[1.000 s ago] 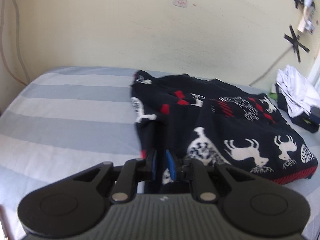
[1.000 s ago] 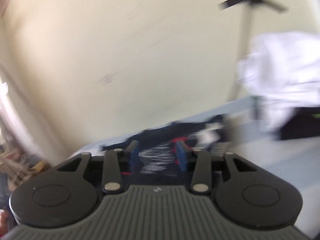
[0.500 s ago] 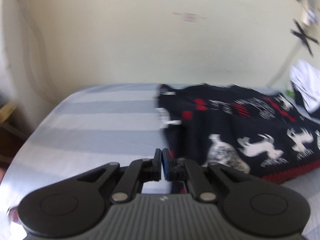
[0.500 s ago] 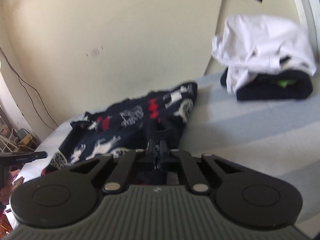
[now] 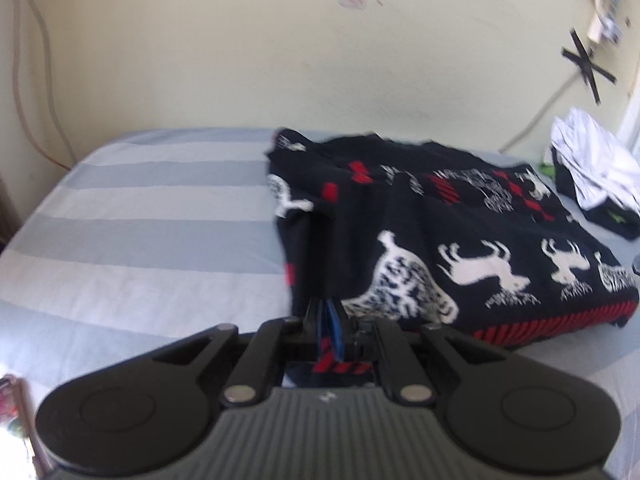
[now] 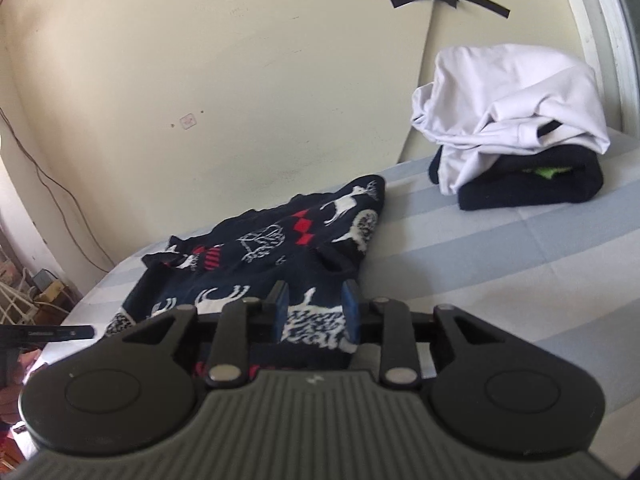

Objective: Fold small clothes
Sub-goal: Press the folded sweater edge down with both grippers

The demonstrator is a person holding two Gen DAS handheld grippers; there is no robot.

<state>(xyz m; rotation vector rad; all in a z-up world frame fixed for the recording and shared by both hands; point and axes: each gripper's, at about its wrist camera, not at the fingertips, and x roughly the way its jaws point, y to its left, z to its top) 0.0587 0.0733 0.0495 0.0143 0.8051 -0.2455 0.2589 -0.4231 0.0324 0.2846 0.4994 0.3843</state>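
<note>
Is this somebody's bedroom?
Probably yes. A bed with a striped sheet stands against a plain wall, and clothes lie on it: a reindeer sweater and a small pile of folded clothes.

Sweater [image 5: 460, 232]: dark knit cloth, matt, white and red woven pattern, ribbed red hem at near edge. Bed sheet [image 5: 152, 216]: smooth matt cloth, pale blue and white stripes. White garment [image 6: 512, 100] at far right: soft, thin, creased cloth. Wall [image 6: 240, 80]: matt paint, scuffed. Left tongs [image 5: 327, 330], right tongs [image 6: 315, 314]: matt black plastic, blue pads, shiny metal rivets.
</note>
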